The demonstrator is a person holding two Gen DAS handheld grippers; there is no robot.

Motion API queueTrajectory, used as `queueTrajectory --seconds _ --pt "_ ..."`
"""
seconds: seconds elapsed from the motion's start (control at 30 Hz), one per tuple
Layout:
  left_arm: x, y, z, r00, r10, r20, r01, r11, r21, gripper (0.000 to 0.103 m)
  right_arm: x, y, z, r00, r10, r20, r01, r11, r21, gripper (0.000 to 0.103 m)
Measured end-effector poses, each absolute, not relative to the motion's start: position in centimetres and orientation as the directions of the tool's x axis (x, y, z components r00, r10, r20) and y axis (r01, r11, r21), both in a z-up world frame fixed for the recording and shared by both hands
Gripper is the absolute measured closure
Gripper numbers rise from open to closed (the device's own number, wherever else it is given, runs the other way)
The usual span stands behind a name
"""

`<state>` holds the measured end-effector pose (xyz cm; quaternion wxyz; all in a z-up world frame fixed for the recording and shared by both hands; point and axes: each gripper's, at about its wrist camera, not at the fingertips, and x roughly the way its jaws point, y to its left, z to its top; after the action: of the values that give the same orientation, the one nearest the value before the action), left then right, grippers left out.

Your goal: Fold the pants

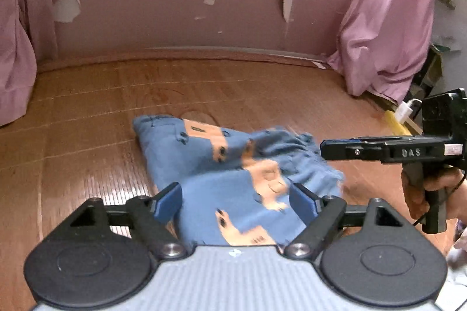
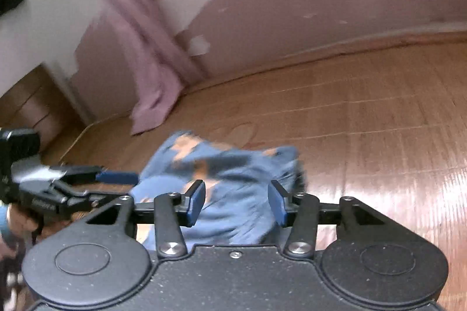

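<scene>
The blue pants [image 1: 233, 173] with orange patches lie crumpled in a heap on the wooden surface [image 1: 87, 112], near the pink wall. The left hand-held gripper [image 1: 236, 201] is above their near edge with its fingers apart and nothing between them. The right hand-held gripper [image 2: 237, 201] is also spread wide and empty, over the right side of the heap.

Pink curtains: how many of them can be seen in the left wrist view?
2. One pink curtain hangs at the left edge, beside the wall. The other pink curtain hangs at the right, reaching down to the wooden surface. More may hang outside the picture.
</scene>
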<state>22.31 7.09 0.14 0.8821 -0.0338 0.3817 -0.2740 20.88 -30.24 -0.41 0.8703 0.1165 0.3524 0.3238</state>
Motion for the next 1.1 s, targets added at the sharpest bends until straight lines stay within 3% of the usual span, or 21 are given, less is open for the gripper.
queueTrajectory --seconds 0.2,0.4,0.57,0.73,0.87,1.1 --pt "19.7 5.8 -2.7 0.521 -0.291 -0.802 0.349 0.930 -0.111 0.018 17.8 -28.9 -2.5 0.521 0.485 -0.702 -0.452 0.855 0.255 0.048" --pt "18.0 6.9 -1.7 0.541 -0.258 -0.800 0.267 0.955 -0.128 0.012 15.6 -29.5 -0.1 0.619 0.506 -0.601 -0.442 0.857 0.266 0.019" --pt "17.5 6.9 -0.5 0.565 -0.236 -0.790 0.242 0.963 -0.115 0.007 15.8 -28.9 0.0 0.589 0.610 -0.531 -0.489 0.792 0.367 0.018" --pt "17.8 6.8 -1.0 0.552 -0.213 -0.806 0.219 0.970 -0.106 0.007 17.2 -29.0 -2.9 0.511 0.588 -0.627 -0.387 0.808 0.443 0.014" --pt "17.8 7.4 -1.3 0.539 -0.201 -0.818 0.191 0.975 -0.114 0.007 16.7 -31.1 -2.7 0.516 0.622 -0.589 -0.306 0.776 0.552 0.009" --pt "17.1 7.6 -0.9 0.546 -0.167 -0.821 0.167 0.982 -0.089 0.006 16.5 -32.1 -1.5 0.562 0.619 -0.548 -0.307 0.772 0.556 0.001"
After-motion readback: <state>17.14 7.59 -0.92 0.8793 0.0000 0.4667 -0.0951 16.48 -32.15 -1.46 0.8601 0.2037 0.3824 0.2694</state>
